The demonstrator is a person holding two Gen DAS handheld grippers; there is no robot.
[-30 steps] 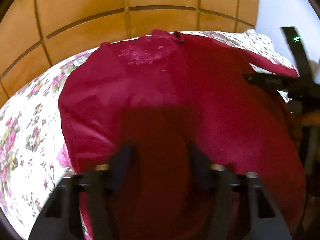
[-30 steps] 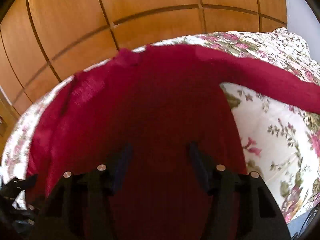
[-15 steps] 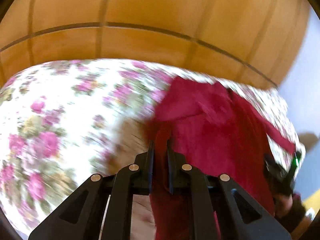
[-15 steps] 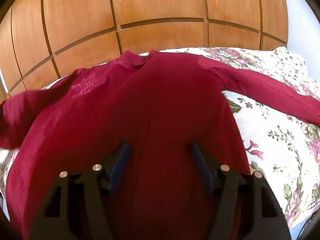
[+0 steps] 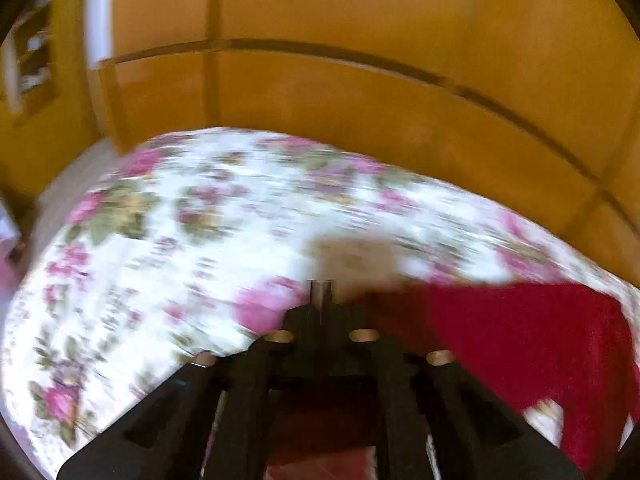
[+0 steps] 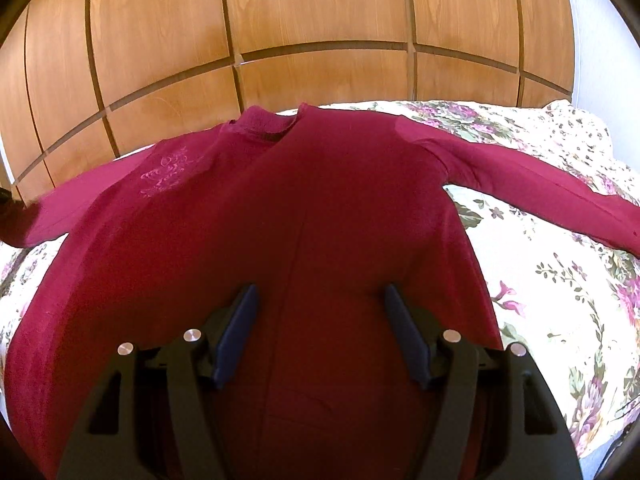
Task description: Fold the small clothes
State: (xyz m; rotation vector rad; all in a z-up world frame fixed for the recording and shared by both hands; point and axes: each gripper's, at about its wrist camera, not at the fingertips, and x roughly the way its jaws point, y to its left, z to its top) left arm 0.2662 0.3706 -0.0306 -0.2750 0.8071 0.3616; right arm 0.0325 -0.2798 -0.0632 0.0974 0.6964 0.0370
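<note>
Rising across the top of both views is a wall of orange-brown wooden panels point(image 6: 320, 20) with dark grooves, the biggest surface in sight. Below it spreads a bed covered in a white sheet printed with pink and green flowers point(image 6: 568, 320); in the left wrist view this bed cover point(image 5: 180, 240) is badly blurred and fills the left and centre of the frame.

On the bed lies a dark red long-sleeved knit top point(image 6: 300, 220), spread flat, collar toward the panelled wall at upper centre, faint pink embroidery on the chest at upper left. One sleeve stretches along the sheet to the right edge of the frame; the other runs to the left edge. A straight crease runs down the middle of the body. Bare floral sheet shows at the right of the top, and a narrow strip at far left.

The right hand-held gripper point(image 6: 320, 328) hovers over the lower body of the top, its blue-padded fingers point(image 6: 236, 332) spread wide apart with nothing between them.

In the left wrist view the dark red top point(image 5: 520, 340) sits at lower right. The left hand-held gripper point(image 5: 322, 294) has its fingers pressed together; whether cloth is pinched there cannot be told through the blur.
</note>
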